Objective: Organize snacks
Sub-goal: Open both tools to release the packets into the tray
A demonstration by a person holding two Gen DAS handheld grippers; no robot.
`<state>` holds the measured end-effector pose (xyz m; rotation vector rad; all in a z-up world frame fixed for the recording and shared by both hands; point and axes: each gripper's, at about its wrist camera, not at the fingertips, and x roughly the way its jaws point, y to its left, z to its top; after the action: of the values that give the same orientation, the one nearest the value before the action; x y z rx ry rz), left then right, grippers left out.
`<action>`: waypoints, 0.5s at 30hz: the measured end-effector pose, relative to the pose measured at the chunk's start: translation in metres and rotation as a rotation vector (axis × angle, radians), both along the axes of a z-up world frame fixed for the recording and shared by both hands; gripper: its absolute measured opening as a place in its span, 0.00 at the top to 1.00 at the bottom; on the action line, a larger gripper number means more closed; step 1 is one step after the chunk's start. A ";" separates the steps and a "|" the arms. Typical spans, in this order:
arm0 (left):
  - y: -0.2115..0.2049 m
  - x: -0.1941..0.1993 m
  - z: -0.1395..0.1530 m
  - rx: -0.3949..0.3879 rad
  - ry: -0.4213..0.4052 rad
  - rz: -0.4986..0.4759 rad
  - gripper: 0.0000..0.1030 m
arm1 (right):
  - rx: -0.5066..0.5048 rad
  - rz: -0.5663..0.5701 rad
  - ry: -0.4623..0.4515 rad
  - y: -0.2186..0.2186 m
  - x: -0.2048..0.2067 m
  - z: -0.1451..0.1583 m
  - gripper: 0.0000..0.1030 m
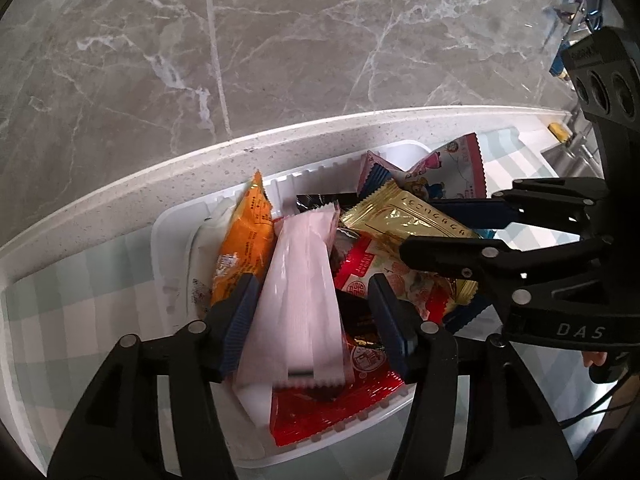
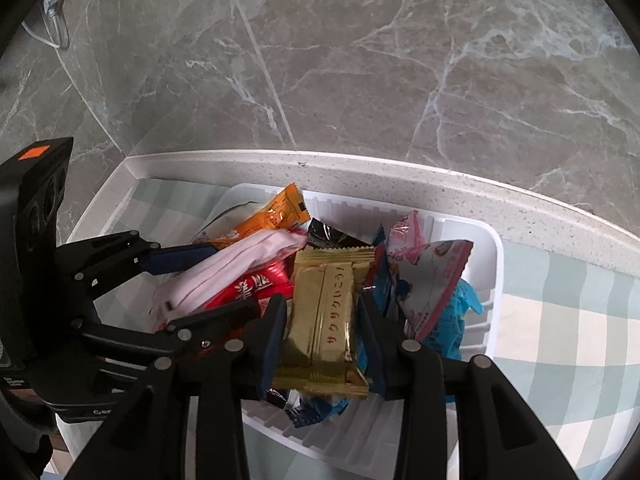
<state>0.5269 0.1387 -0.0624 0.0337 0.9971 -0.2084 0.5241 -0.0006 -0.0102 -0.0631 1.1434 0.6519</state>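
White bin (image 2: 494,280) holds heaped snacks; left gripper (image 1: 310,312) fingers clamp pink packet (image 1: 296,296), right gripper (image 2: 322,324) fingers clamp gold packet (image 2: 324,320); sorting looks unfinished

Both my views bright, soft daylight, shadows faint; glare on the gold wrapper (image 2: 320,320) and red foil pack (image 1: 332,412); pink packet (image 1: 296,300) washed out, slightly blurred; fisheye bends the desk (image 1: 120,208) edge; corners vignetted black.
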 end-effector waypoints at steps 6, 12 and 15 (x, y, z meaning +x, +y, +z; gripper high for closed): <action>0.000 -0.006 0.011 0.011 -0.030 0.017 0.35 | 0.032 -0.009 -0.016 -0.006 -0.009 0.013 0.57; 0.004 -0.020 0.028 -0.005 -0.065 0.042 0.25 | 0.059 -0.012 -0.026 -0.012 -0.021 0.028 0.56; 0.007 -0.032 0.040 -0.016 -0.088 0.055 0.19 | 0.079 -0.019 -0.030 -0.018 -0.032 0.038 0.56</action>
<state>0.4951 0.1453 -0.0221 0.0011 0.9079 -0.1631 0.4921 -0.0188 0.0275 0.0051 1.0870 0.6764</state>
